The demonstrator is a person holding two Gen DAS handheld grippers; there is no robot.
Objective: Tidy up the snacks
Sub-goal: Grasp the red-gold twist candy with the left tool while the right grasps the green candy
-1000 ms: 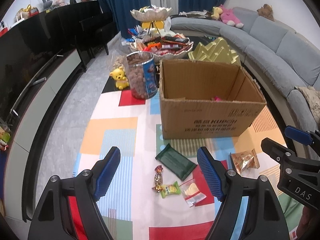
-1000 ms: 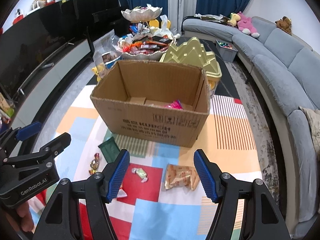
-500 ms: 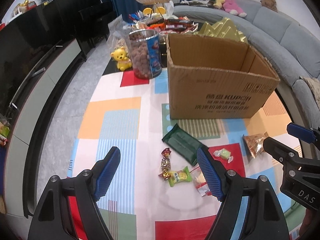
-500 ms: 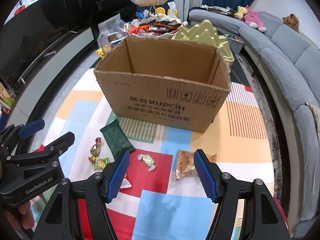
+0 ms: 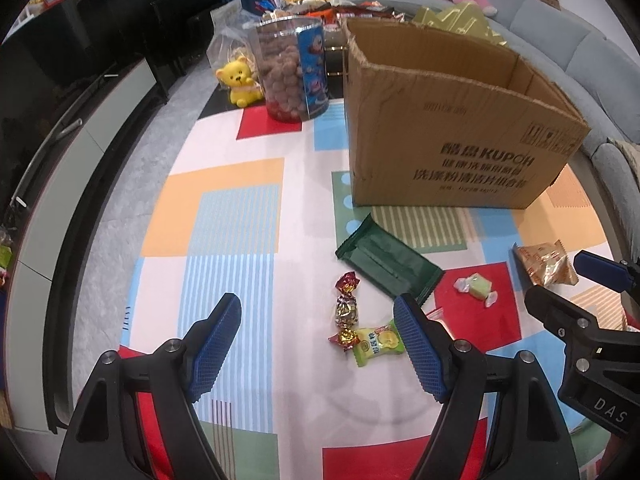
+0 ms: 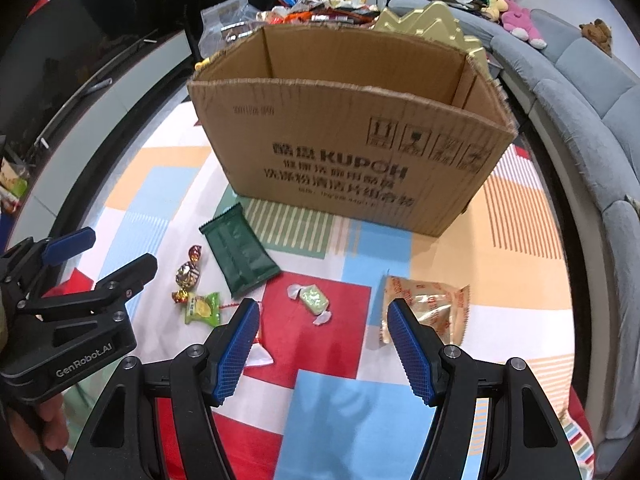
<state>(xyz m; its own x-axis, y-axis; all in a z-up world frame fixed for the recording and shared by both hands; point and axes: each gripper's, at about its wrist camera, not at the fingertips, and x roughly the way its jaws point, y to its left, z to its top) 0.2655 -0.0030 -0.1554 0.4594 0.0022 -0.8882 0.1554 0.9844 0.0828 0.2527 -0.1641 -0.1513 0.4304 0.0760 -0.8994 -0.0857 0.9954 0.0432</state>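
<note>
Both claws wide and empty, left gripper [image 5: 316, 344] and right gripper [image 6: 320, 350]; pale green wrapped candy [image 6: 314, 299] at twelve o'clock, likely light, crinkly, slippery, so pinch the body, not the twisted ends.

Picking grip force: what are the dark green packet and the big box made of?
Dark green packet: apparently plastic or foil film, with a slight sheen, crimped serrated ends and creases. Cardboard box: brown corrugated cardboard, matte, with printed black lettering, ragged torn top edges and ribbing showing through its wall.
</note>
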